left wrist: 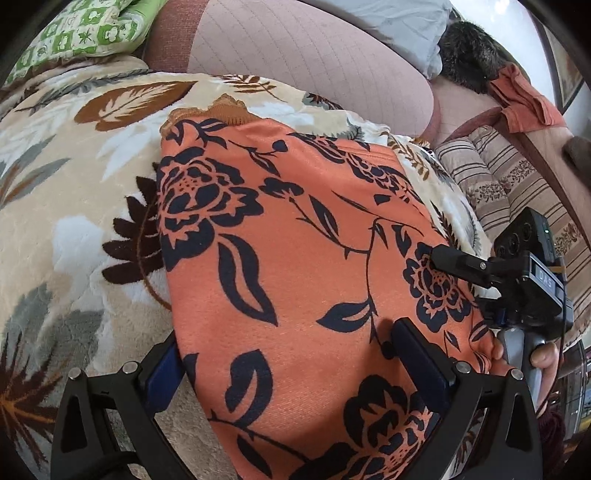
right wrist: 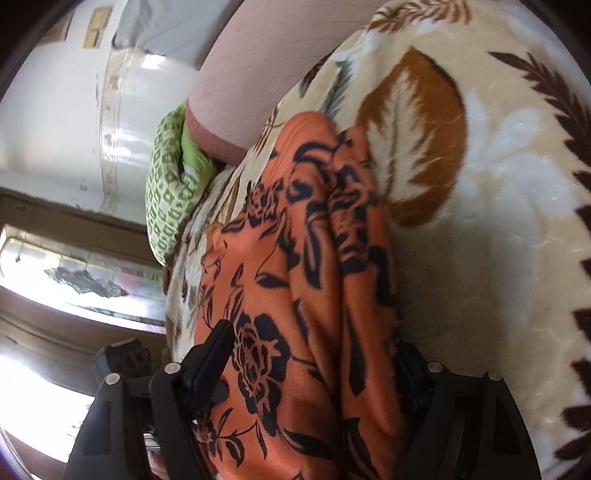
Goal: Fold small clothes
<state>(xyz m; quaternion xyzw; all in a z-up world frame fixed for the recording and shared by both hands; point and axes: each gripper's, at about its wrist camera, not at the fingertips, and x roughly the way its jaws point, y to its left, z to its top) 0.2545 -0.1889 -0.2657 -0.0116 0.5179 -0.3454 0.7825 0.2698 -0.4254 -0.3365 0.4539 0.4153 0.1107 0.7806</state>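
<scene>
Cloth (left wrist: pixel 295 258), orange with dark flowers, fills the middle of both frames, lying on a leaf-patterned blanket (left wrist: pixel 74 206). The left gripper (left wrist: pixel 291 354) and right gripper (right wrist: pixel 314 354) each have their fingers clamped on its near edge. A green patterned pillow (left wrist: pixel 81 33) sits upper left.

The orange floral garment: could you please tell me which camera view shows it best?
The left wrist view: the orange floral garment lies spread flat and sharp across the leaf-print blanket. The right wrist view shows it bunched, blurred and edge-on.
</scene>
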